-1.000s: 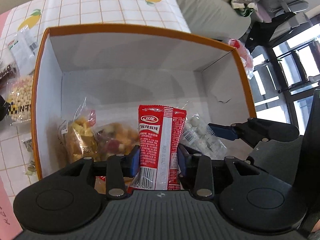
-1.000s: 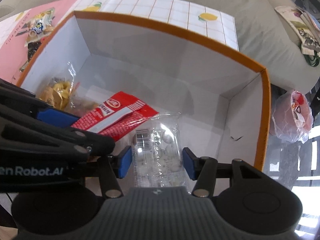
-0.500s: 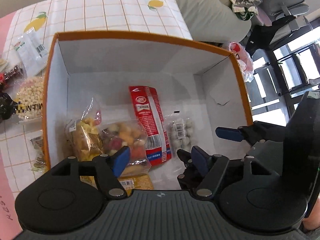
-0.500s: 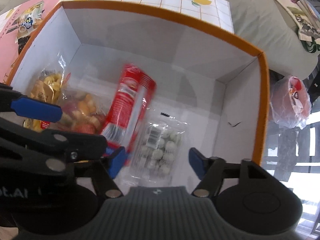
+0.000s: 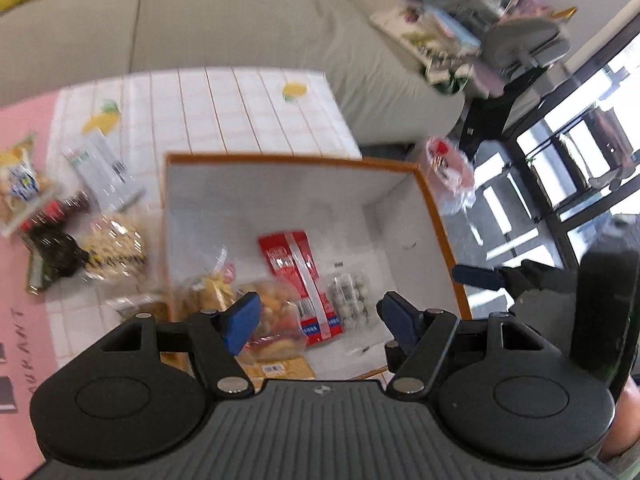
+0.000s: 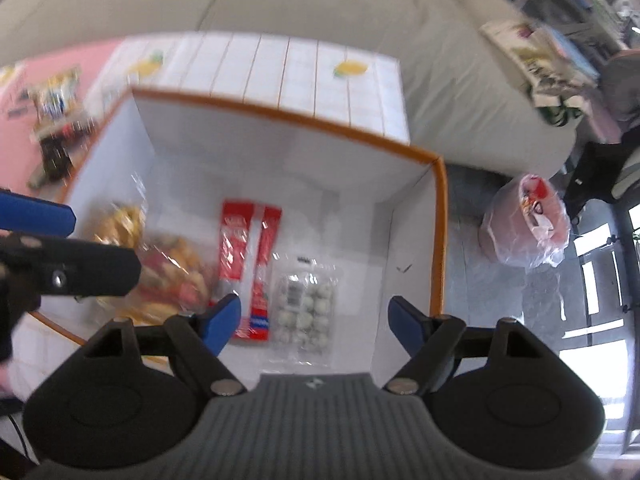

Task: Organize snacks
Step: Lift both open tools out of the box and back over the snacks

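Observation:
A white box with an orange rim (image 5: 437,216) (image 6: 441,240) stands on the table below both grippers. On its floor lie a red packet (image 5: 296,272) (image 6: 248,248), a clear pack of white balls (image 5: 352,300) (image 6: 306,308) beside it, and yellow and mixed-colour snack bags (image 5: 208,292) (image 6: 172,264) at the left. My left gripper (image 5: 320,316) hangs open above the box with nothing between its fingers. My right gripper (image 6: 314,316) is above the clear pack, its jaws still opening and empty. Both views are blurred.
Loose snacks lie left of the box: a bag of pale nuts (image 5: 114,244), a dark packet (image 5: 56,250), a white sachet (image 5: 100,168). A lemon-print cloth (image 5: 260,112) covers the table. Behind is a grey sofa (image 5: 240,20); a pink plastic bag (image 6: 524,224) sits on the floor.
Both grippers opened and let go: the red packet and the clear pack now lie flat on the box floor. Both grippers rose, so the box looks smaller.

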Tool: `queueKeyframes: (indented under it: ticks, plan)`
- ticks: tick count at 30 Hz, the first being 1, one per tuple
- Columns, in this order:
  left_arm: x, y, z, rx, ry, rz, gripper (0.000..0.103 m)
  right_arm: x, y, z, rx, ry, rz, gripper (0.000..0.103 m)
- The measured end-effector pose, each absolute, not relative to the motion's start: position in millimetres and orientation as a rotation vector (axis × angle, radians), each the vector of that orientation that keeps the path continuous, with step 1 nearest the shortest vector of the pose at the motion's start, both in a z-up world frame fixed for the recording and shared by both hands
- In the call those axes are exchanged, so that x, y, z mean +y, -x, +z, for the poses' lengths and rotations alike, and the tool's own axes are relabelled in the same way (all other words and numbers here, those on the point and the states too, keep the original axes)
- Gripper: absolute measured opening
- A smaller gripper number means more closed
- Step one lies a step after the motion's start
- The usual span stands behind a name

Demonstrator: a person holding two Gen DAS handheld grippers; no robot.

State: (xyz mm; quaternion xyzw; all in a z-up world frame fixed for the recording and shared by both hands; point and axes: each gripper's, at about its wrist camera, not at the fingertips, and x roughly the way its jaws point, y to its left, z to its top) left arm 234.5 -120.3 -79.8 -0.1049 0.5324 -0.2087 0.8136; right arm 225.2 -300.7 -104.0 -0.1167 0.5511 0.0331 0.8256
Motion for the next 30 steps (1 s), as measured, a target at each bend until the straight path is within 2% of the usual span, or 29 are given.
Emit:
queueKeyframes:
  ticks: [8,11,14,24,30]
  plan:
    - [-76,-193,-41,0.909,0.111,-0.426,0.082,-267,-178,-70,0.938,0.137,0.033,0.079]
    - [-55,-175,-31,0.829,0.099,-0.414,0.082,-247,-160,-64,0.854,0.107,0.019,0.087]
    - [-32,-157,-27,0.779,0.092,-0.394,0.081,-227,-141,-59,0.776,0.052,-0.016,0.088]
    - [31,-104,-40,0.610,-0.030,-0.238,0.082,-165,-99,-62,0.613,-0.013,-0.075,0.091]
    - [59,-90,-61,0.572,-0.012,-0.135,0.082,-137,-87,-82,0.618,-0.005,-0.052,0.095]
